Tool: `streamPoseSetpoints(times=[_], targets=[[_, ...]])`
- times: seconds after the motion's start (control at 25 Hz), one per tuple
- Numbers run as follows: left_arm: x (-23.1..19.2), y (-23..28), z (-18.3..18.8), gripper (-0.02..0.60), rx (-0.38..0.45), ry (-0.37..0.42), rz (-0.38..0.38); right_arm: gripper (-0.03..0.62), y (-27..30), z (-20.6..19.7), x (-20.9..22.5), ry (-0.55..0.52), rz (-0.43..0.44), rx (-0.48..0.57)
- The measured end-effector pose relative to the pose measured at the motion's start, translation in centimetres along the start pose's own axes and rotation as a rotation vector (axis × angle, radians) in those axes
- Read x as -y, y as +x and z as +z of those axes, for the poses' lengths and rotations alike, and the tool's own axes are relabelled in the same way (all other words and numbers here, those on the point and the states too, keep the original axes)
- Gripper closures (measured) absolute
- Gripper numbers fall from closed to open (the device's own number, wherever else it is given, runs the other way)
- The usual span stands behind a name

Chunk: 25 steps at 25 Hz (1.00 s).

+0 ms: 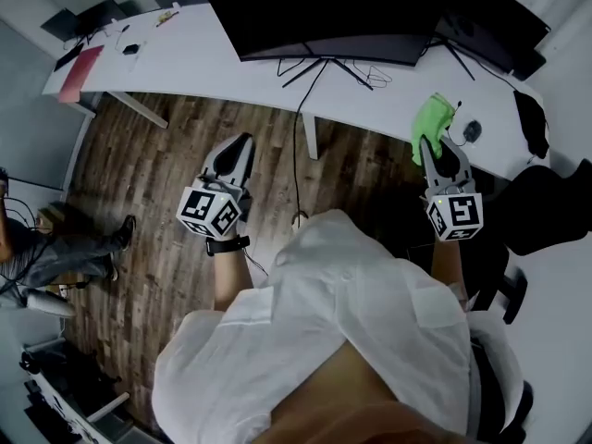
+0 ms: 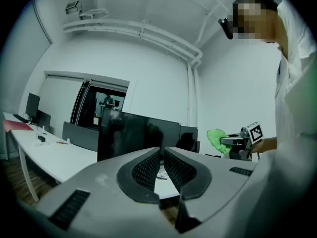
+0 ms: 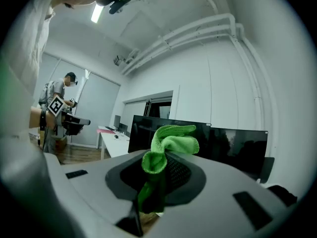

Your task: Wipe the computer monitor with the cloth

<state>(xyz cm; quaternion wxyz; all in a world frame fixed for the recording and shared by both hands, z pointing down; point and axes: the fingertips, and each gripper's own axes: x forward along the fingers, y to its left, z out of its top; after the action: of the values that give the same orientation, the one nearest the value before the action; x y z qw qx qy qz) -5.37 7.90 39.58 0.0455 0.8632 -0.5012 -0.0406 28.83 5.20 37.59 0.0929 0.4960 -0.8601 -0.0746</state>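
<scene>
Head view: a person in a white shirt holds two claws level above a wood floor, short of one long white tabletop (image 1: 185, 49). Two dark monitors stand on it, a wide monitor (image 1: 324, 7) straight ahead and a second monitor (image 1: 490, 12) to its right. The left claw (image 1: 243, 143) points toward the tabletop with nothing at its tip. The right claw (image 1: 438, 148) carries one green cloth (image 1: 431, 118), bunched at its tip over the tabletop's near edge and apart from both monitors. One mouse (image 1: 473, 131) lies just past the cloth, and one red folder (image 1: 81, 70) lies at the far left end. A second person (image 1: 55, 252) is at the left edge.

Left gripper view: the two jaws meet at their tips, with nothing between them. The wide monitor stands beyond them. At the right, the other claw holds out the cloth.

Right gripper view: the two jaws are nearly closed and pinch the cloth. One fold curls up above the tips, and a tail hangs down between the pads. Both monitors stand behind it, untouched.
</scene>
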Motion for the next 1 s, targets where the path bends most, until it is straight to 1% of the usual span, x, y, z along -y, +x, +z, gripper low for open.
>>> streamPoseSetpoints(times=[0.12, 0.68, 0.84, 1.0], targets=[[0.0, -0.2, -0.6, 0.549, -0.006, -0.013, 0.006, 0.359, -0.1, -0.2, 0.1, 0.034, -0.004, 0.008], [1.2, -0.4, -1.3, 0.549, -0.028, -0.025, 0.008, 0.358, -0.7, -1.3, 0.2, 0.062, 0.009, -0.014], [0.9, -0.3, -1.9, 0.549, -0.041, -0.037, 0.014, 0.358, -0.3, -1.8, 0.2, 0.073, 0.02, -0.029], [0.5, 0.5, -2.6, 0.549, -0.06, -0.051, 0.004, 0.358, 1.0, -2.0, 0.2, 0.078, 0.024, -0.031]])
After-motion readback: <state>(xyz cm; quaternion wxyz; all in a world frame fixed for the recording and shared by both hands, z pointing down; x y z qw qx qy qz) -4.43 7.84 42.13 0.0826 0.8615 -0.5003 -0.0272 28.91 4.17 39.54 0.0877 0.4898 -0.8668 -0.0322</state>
